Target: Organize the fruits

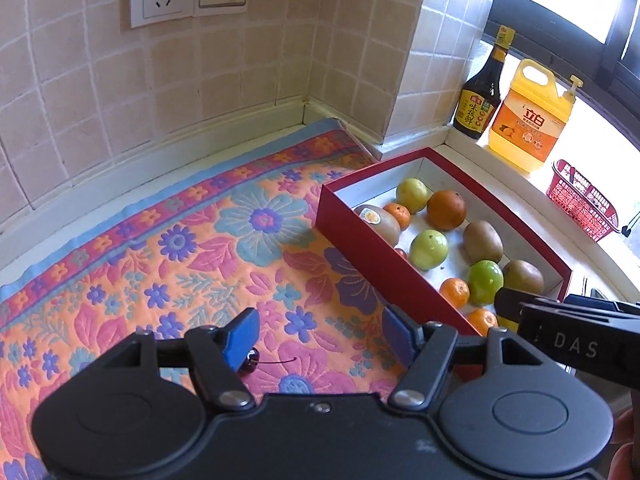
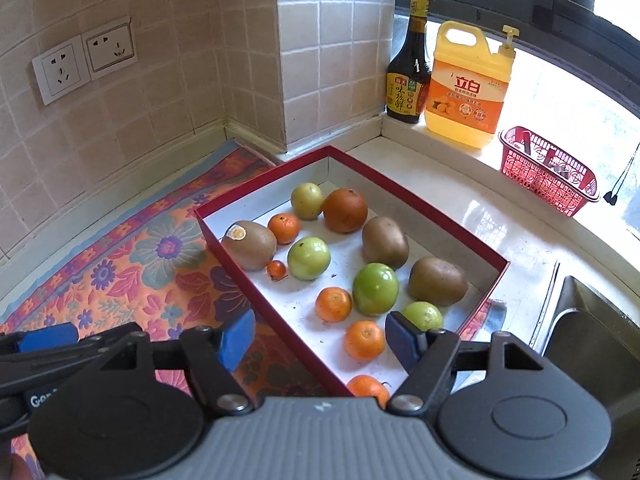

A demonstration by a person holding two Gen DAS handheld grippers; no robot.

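Blue-padded fingers fill the foreground on both sides. Over on the flowered cloth the left gripper hangs with its jaws spread wide, nothing between them; a small dark cherry with a thin stem lies on the cloth right by its left pad. Now the right gripper: it hovers at the near end of the red box, jaws parted and empty, straddling the box's left wall, and a small tangerine sits in the box just beyond the gap between the pads. Inside, on the white floor of the box, fruit is scattered loosely: three brown kiwis, one with a sticker, green round fruits, a big orange at the far end, several tangerines and a tiny red one. Behind the box, on the sill, stand a dark sauce bottle, a yellow detergent jug and a red basket.
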